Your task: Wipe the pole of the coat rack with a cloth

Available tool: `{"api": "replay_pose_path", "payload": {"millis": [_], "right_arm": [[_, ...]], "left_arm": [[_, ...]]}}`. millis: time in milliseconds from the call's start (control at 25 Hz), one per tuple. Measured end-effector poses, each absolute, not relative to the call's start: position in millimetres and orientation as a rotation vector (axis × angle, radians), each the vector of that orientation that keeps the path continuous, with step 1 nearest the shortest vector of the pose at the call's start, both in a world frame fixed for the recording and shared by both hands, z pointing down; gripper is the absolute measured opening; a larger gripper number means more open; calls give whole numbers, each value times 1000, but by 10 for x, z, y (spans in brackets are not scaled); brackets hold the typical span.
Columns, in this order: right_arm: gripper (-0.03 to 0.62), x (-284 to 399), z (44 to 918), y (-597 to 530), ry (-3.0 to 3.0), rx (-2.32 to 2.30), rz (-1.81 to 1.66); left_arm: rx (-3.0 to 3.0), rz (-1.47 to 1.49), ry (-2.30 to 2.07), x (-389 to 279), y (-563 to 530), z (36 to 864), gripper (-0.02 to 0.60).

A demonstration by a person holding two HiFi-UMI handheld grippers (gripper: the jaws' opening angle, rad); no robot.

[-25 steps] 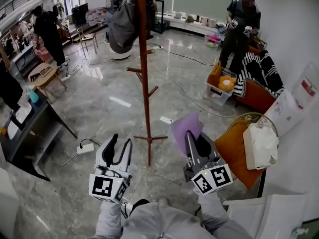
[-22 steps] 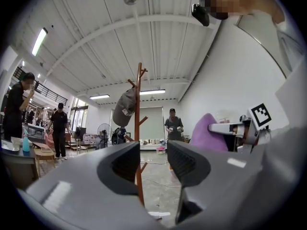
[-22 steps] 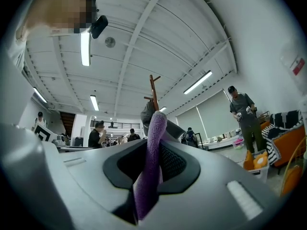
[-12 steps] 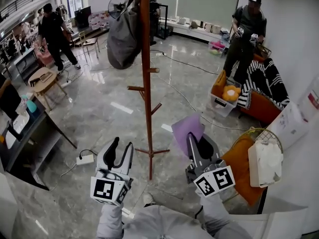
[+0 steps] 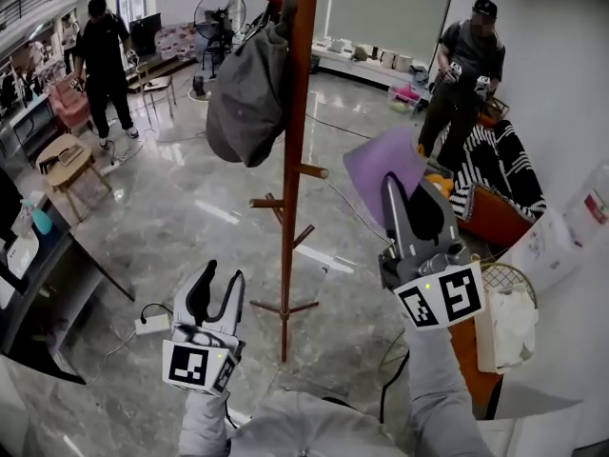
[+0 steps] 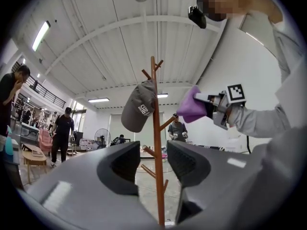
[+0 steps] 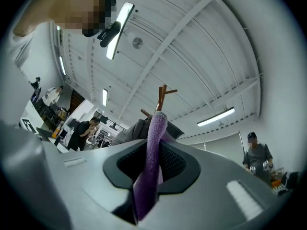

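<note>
right claw [image 5: 403, 198] clamped on soft, limp cloth [image 5: 383, 163] | left claw [image 5: 221, 284] open, empty | pole [image 5: 293, 188] rigid, likely tippy: steady mid-height

Hanging up high, a soft grey fabric cap [image 5: 249, 93]. Standing well apart on the glossy grey marble floor [image 5: 190, 227], a person in black clothes [image 5: 107, 50] and a person in a grey shirt [image 5: 464, 69]. Lying on that floor, a white plastic power strip [image 5: 152, 324]. Draping over an orange sofa [image 5: 490, 212], a black-and-white striped throw [image 5: 495, 158].
</note>
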State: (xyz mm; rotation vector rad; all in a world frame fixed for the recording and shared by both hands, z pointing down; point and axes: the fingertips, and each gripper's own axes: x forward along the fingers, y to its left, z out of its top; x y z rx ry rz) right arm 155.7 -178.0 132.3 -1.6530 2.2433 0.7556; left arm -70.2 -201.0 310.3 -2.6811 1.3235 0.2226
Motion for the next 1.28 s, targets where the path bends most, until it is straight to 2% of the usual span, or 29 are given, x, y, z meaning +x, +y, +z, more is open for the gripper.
{"api": "replay_pose_path", "payload": {"millis": [560,920,1280], "right_arm": [[58,987,394,-2772,2306,-1573,1313],[58,839,546,-3180,2450,-1485,1399],[58,828,1303,-3264,2703,-1370,1450]], "left_arm": [[-2568,223,1525,-1040,-2348,3041,184],[-2464,234,1695,-1047,-2336,3078,184],[-2443,232,1736,-904,-2368,3129,184]]}}
